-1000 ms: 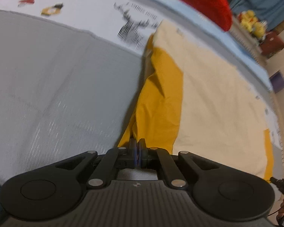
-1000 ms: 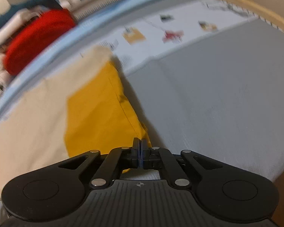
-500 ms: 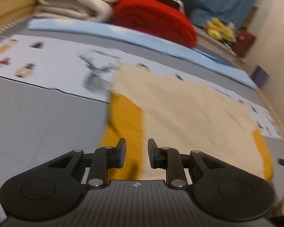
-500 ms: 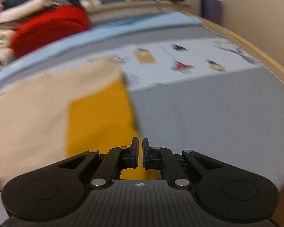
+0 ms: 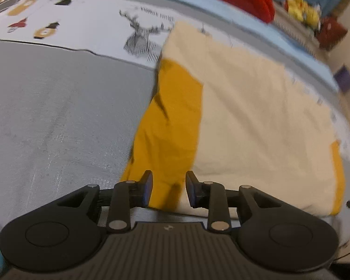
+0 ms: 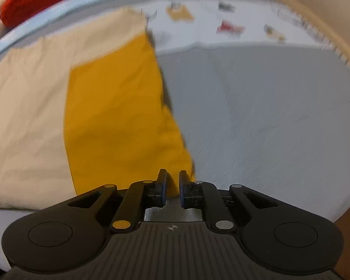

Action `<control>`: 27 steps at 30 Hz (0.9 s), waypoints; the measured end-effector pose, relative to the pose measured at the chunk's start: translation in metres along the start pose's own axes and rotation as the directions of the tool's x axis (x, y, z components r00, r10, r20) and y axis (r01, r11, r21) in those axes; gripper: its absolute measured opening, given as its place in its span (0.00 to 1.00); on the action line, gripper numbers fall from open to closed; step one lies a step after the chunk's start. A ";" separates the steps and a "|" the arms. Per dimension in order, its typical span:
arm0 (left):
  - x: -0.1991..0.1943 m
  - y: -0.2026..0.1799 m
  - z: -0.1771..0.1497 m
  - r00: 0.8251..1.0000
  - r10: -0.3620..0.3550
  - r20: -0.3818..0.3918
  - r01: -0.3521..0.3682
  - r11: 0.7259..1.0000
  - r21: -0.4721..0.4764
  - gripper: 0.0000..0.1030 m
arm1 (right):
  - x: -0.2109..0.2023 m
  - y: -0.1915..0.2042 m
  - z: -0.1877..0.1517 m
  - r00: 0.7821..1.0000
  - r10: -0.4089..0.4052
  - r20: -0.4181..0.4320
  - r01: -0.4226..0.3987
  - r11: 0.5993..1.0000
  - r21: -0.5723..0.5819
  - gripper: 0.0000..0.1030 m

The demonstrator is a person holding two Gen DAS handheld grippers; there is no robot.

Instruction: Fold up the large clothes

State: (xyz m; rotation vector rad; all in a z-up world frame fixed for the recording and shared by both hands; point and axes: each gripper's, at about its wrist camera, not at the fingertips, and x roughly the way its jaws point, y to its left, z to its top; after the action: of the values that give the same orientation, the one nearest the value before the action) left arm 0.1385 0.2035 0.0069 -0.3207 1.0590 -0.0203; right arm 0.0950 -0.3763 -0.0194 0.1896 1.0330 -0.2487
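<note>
Both grippers, left [image 5: 167, 190] and right [image 6: 172, 189], are opening, jaws spread and seemingly clear above the cream-and-mustard cotton garment [image 5: 256, 121] lying flat.

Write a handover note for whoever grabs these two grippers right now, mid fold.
Left gripper: jaws opening, nothing pinched; the mustard-yellow and cream cloth garment lies just beyond its tips.
Right gripper: jaws opening, a narrow gap, no cloth gripped.
Garment lies flat on the grey bed cover, yellow panel along the edge facing both grippers.
Done: that edge is laid down and released.
Left: probably the next fold; what remains is unclear.
</note>
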 end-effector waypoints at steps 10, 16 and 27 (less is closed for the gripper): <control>-0.002 -0.038 -0.052 0.985 -0.143 0.094 0.151 0.984 -0.089 0.44 | -0.093 0.052 -0.031 0.952 0.102 0.290 -0.076 0.992 -0.099 0.36; 0.023 -0.015 -0.048 0.988 -0.134 0.077 0.147 0.969 -0.200 0.55 | -0.093 0.063 -0.052 0.956 0.138 0.261 -0.106 0.985 -0.133 0.36; 0.059 0.021 -0.050 0.985 -0.167 0.049 0.171 0.878 -0.447 0.69 | -0.089 0.064 -0.052 0.959 0.157 0.236 -0.133 0.984 -0.115 0.36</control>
State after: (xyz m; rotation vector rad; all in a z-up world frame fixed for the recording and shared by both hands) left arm 0.1222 0.2006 -0.0715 -0.8351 1.0174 0.0715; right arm 0.0274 -0.2909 0.0336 0.1407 0.7798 -0.0847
